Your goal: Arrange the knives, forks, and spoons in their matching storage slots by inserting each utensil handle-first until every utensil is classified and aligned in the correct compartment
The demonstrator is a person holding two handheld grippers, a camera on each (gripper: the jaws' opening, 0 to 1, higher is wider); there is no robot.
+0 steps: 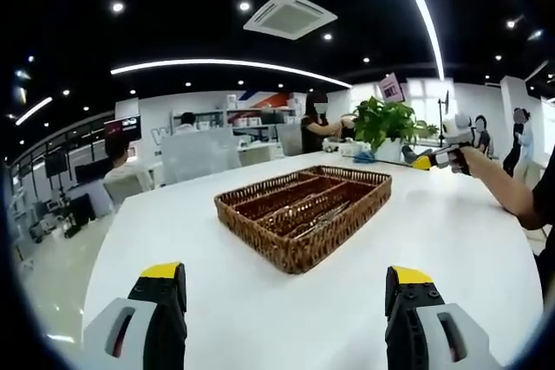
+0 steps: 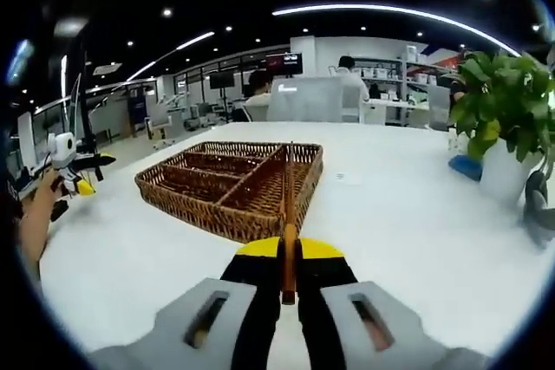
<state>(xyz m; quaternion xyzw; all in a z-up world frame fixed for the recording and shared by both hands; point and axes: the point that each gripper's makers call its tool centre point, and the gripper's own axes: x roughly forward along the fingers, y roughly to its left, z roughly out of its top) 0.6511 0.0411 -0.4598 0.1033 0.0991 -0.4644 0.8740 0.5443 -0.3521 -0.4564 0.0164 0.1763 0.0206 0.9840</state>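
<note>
The brown woven wicker cutlery tray (image 1: 303, 214) sits on the white table (image 1: 217, 301) ahead of the left gripper (image 1: 286, 292), jaws spread wide. In the right gripper view, the right gripper (image 2: 289, 253) clamps a slim brown-handled utensil (image 2: 289, 214) pointing toward the tray (image 2: 230, 184).

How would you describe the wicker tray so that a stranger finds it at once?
Start from the large white table. Near its middle lies the wicker tray, brown, woven, low and rectangular, split by inner walls into long compartments with metal utensils inside. The potted plant further back is green and upright in a white pot; the tray is the table's sole woven thing.
</note>
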